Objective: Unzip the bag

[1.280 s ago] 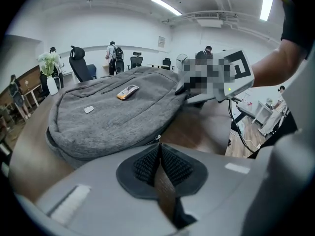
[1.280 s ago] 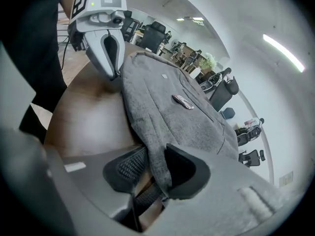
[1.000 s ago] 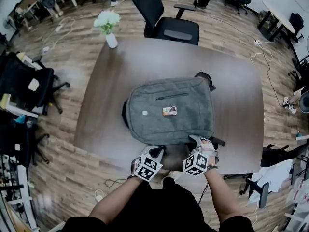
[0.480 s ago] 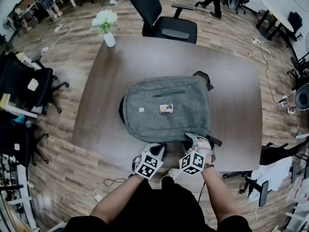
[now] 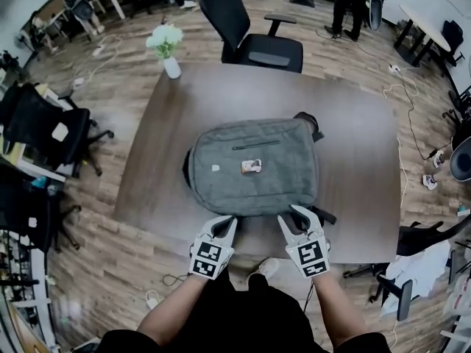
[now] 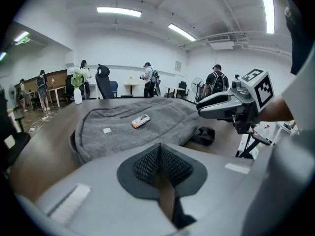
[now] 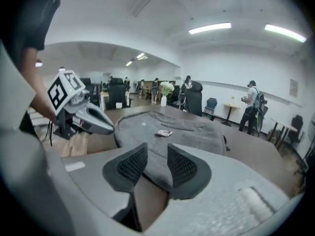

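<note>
1. On the brown table (image 5: 147,190), near its middle, lies the grey bag (image 5: 254,190), flat, front face up. The table's near edge runs just under both grippers.
2. Bag reads as closed: no gap shows along any seam, so contents unseen. Judgement: no zip has been started. Main zip pull not made out in any view. Find it before reaching; it is probably somewhere along the side seam.
3. Left gripper (image 5: 225,225) hangs just off the bag's near edge, pads pressed together on nothing. Judgement: best used as the anchor, pinching cloth beside the zip track so the bag neither slides nor bunches.
4. Right gripper (image 5: 293,218) is also just off the near edge, beside the black strap (image 5: 327,216). Its jaws have just been opening; pads now spread with nothing between them, bag cloth showing beyond the gap. Judgement: this 1 takes the pull. Nip the tab only and draw along the track, not upward.
5. Vase (image 5: 171,66) stands at the table's far left corner, well apart from the bag, and holds white flowers (image 5: 165,37). Avoid shoving the bag that way.
6. Front-pocket zip (image 5: 256,145): short dark line, shut. Pocket contents hidden.
7. Orange-and-white tag (image 5: 252,167) lies on the bag's face, inside nothing.
</note>
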`<state>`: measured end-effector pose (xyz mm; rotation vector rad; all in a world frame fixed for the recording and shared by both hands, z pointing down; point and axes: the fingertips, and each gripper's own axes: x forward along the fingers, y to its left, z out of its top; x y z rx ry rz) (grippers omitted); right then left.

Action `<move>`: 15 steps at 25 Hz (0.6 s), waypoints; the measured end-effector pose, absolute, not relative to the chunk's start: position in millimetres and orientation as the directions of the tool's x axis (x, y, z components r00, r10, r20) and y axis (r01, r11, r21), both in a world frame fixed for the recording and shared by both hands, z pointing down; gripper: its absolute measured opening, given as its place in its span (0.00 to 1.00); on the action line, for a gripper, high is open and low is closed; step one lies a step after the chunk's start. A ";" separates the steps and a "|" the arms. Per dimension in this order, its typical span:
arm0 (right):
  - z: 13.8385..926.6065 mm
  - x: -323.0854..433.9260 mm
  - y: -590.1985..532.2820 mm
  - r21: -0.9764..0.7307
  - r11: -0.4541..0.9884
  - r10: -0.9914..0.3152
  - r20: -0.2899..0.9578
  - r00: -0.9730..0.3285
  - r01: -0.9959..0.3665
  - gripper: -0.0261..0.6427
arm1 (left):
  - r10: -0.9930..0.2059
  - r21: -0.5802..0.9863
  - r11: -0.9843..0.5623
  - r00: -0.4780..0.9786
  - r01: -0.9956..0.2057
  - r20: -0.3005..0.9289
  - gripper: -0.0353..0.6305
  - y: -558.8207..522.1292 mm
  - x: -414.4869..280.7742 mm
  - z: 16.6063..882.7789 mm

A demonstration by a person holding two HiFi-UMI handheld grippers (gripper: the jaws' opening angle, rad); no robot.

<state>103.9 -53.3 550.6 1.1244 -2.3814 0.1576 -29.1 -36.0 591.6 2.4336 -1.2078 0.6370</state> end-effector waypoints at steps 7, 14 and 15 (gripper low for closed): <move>465.2 119.2 -52.4 -0.042 0.576 -0.789 0.233 -0.569 -0.816 0.04 | -0.740 0.066 -0.571 0.548 -0.818 0.389 0.08 -54.3 -17.8 519.9; 442.7 111.2 -35.5 0.064 0.596 -0.794 0.200 -0.575 -0.801 0.04 | -0.783 0.046 -0.561 0.548 -0.826 0.294 0.08 -48.3 -7.2 477.1; 442.6 110.2 -33.7 0.067 0.599 -0.793 0.194 -0.578 -0.798 0.04 | -0.784 0.045 -0.561 0.548 -0.827 0.291 0.08 -46.6 -6.7 476.3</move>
